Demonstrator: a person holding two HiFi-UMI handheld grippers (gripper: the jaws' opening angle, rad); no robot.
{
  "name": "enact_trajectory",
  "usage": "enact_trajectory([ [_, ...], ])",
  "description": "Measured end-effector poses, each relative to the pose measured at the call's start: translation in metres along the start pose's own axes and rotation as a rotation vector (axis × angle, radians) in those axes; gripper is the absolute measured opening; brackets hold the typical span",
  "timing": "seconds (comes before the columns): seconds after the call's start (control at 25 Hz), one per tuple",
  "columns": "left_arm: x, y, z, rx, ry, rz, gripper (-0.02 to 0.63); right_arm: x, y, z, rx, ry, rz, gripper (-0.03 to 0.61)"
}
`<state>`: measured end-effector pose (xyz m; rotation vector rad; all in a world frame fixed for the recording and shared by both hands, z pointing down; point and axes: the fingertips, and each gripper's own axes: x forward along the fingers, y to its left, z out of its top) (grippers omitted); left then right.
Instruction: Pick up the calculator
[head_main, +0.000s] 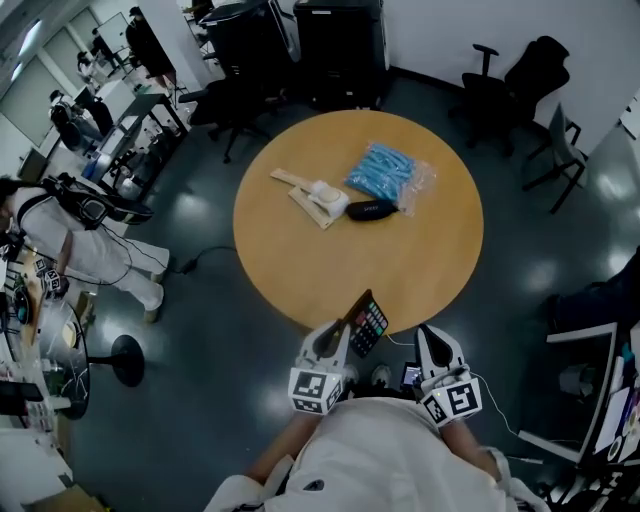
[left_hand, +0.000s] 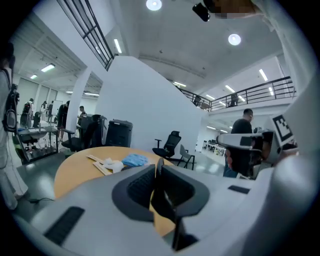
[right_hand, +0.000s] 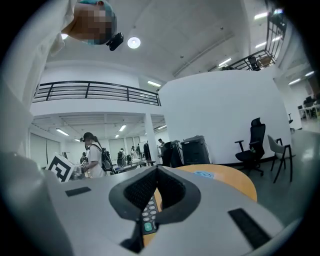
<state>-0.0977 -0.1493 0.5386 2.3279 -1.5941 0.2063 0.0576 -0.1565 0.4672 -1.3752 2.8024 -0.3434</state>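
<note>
The calculator (head_main: 367, 324) is a dark slab with coloured keys, lifted off the round wooden table (head_main: 420, 270) and hanging over its near edge. My left gripper (head_main: 340, 330) is shut on its lower end. In the left gripper view the calculator (left_hand: 161, 192) shows edge-on, pinched between the pads of the left gripper (left_hand: 158, 165). My right gripper (head_main: 432, 335) hovers just right of it, holding nothing. In the right gripper view the tips of the right gripper (right_hand: 157, 171) meet, and the calculator's keys (right_hand: 148, 214) show beyond the hollow below them.
On the table's far half lie a blue plastic packet (head_main: 390, 172), a black pouch (head_main: 370, 210) and a white object on flat wooden pieces (head_main: 322, 197). Office chairs (head_main: 510, 85) stand behind the table. A person (head_main: 80, 235) is at the left.
</note>
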Motion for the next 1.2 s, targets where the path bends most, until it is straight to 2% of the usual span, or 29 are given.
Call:
enact_trajectory([
  [0.36,-0.03,0.006,0.007,0.036,-0.045,0.029,0.049,0.006,0.02,-0.007,-0.048,0.024,-0.009,0.015],
  [1.2,-0.036,0.002,0.009,-0.004,-0.063,-0.013,0.048,0.004,0.029,-0.005,-0.061,0.029,-0.013,0.015],
])
